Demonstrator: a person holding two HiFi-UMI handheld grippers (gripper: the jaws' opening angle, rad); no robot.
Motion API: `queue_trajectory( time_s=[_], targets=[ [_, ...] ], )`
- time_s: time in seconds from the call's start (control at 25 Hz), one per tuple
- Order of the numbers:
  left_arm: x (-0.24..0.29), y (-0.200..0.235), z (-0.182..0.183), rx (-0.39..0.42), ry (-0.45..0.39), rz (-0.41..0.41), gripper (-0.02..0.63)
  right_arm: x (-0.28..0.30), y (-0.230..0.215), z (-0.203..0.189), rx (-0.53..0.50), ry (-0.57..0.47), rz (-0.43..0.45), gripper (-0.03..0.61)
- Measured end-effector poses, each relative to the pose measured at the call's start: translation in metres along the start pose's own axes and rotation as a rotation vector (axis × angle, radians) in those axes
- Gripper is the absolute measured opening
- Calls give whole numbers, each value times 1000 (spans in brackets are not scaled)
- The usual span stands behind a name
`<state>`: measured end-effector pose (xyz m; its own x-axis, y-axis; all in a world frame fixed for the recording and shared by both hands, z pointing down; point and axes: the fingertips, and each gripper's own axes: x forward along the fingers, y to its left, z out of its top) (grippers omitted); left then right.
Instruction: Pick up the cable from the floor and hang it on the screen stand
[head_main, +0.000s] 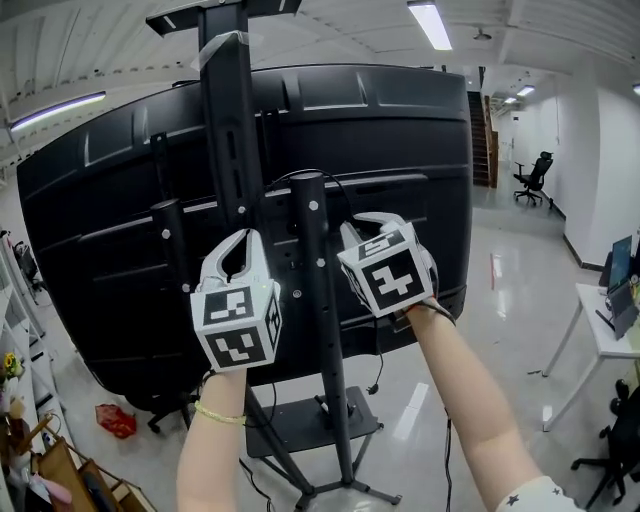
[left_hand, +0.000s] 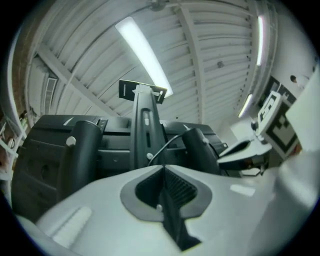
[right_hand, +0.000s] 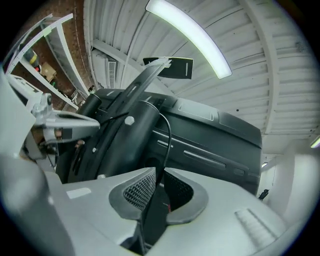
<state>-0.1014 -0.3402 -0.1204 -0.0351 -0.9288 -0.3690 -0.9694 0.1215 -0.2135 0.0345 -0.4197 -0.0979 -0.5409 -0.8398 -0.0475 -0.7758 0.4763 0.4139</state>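
Where it crests the top of the nearer upright post (head_main: 314, 290) of the screen stand (head_main: 300, 425), the cable (head_main: 343, 190) bends in a thin black arc and drops on the right toward the right gripper (head_main: 375, 222). In that gripper's own view the strand runs down between the two ribbed pads, which stand slightly apart with a gap on either side (it passes through rather than being pinched). To the left of the post, the left gripper (head_main: 243, 240) has its jaws pressed together. The cable comes down to just beside their tips, and I cannot tell whether it is nipped there. Both grippers are raised close against the dark back of the screen (head_main: 400, 130), the post between them.
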Motion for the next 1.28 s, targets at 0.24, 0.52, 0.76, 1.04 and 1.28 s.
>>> queue_trajectory(
  time_s=[0.24, 0.52, 0.76, 1.04, 1.28],
  targets=[
    [-20, -66, -63, -10, 107, -121, 11, -7, 11, -18, 51, -52, -7, 65],
    [-51, -108, -109, -99, 178, -183, 11, -18, 34, -62, 87, -37, 29, 121],
    [-86, -134, -160, -167, 244, -189, 9, -54, 67, -143, 209, -15, 21, 137],
    [-135, -163, -228, -323, 350, -209, 9, -101, 135, -241, 374, 76, 102, 26],
    [-160, -168, -271, -319, 417, -176, 8, -120, 165, -278, 411, 116, 163, -2]
  ],
)
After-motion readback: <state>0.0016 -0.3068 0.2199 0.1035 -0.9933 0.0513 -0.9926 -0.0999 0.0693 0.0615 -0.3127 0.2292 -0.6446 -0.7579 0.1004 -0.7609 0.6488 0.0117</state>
